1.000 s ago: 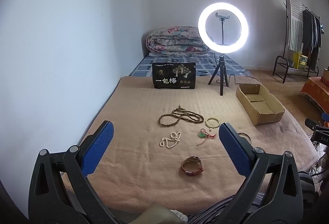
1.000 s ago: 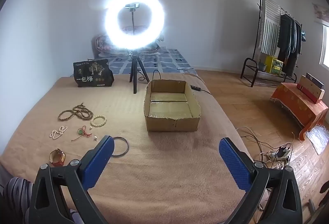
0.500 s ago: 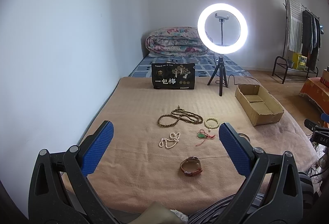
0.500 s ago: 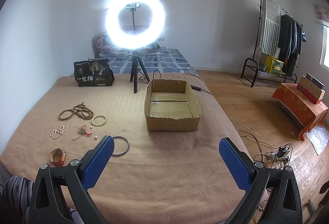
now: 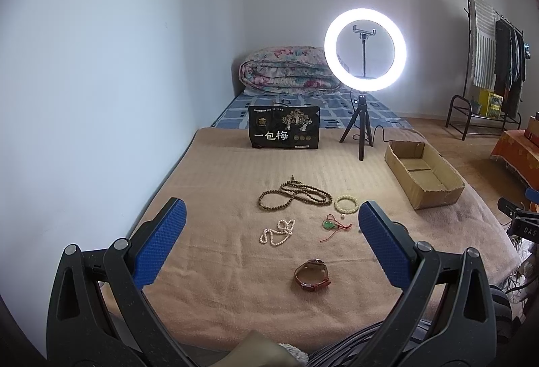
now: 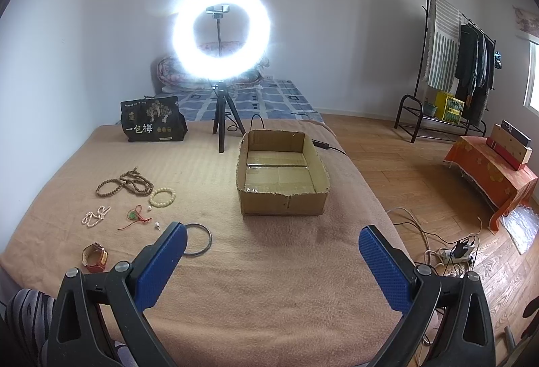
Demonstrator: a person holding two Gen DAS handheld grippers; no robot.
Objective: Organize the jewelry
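Jewelry lies spread on a tan blanket (image 5: pixel 235 171): a long brown bead necklace (image 5: pixel 293 195), a cream bead bracelet (image 5: pixel 345 203), a white pearl strand (image 5: pixel 277 231), a green pendant on red cord (image 5: pixel 328 225) and a brown leather watch (image 5: pixel 312 274). A dark metal bangle (image 6: pixel 198 239) shows beside the right gripper's left finger. An empty cardboard box (image 6: pixel 281 175) stands on the blanket's right side. My left gripper (image 5: pixel 269 245) hovers open above the watch. My right gripper (image 6: pixel 269 266) is open, short of the box, holding nothing.
A lit ring light on a tripod (image 5: pixel 363 63) and a black printed bag (image 5: pixel 284 132) stand at the back. A rolled quilt (image 5: pixel 286 70) lies behind them. A clothes rack (image 6: pixel 461 63), orange-covered stand (image 6: pixel 488 171) and floor cables (image 6: pixel 448 249) are off to the right.
Both views shift only slightly; the grippers stay open and the jewelry has not moved.
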